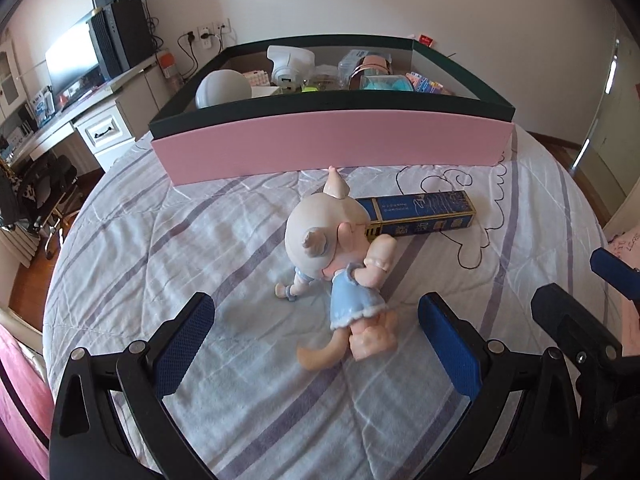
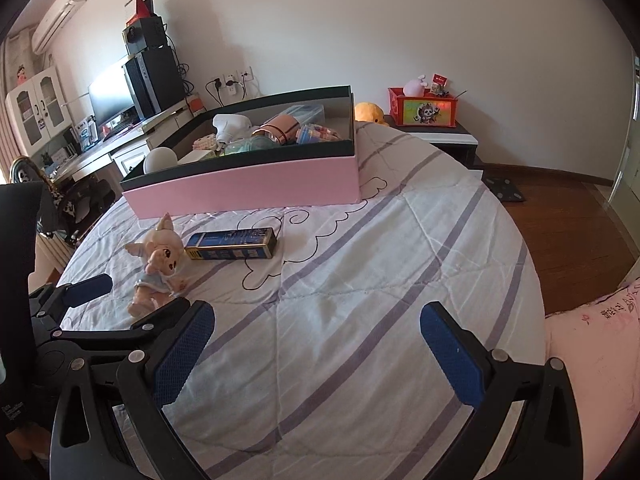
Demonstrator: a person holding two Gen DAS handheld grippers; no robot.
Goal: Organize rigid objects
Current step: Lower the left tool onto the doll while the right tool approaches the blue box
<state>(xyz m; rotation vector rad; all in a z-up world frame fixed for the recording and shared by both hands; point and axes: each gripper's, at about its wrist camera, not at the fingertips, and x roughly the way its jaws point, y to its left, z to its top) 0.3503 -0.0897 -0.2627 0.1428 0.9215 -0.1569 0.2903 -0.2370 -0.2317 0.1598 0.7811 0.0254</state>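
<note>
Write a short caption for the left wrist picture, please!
Open left gripper hovers over a pig figurine lying by a blue box, before the pink bin.

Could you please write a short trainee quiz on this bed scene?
1. True or false: the pig figurine already lies inside the pink box.
2. Which lies nearer the box: figurine or blue carton?
3. How do the left gripper jaws stand?

Key: 1. False, it lies on the quilt. 2. The carton. 3. Open, on either side of the figurine's feet, not gripping.
</note>
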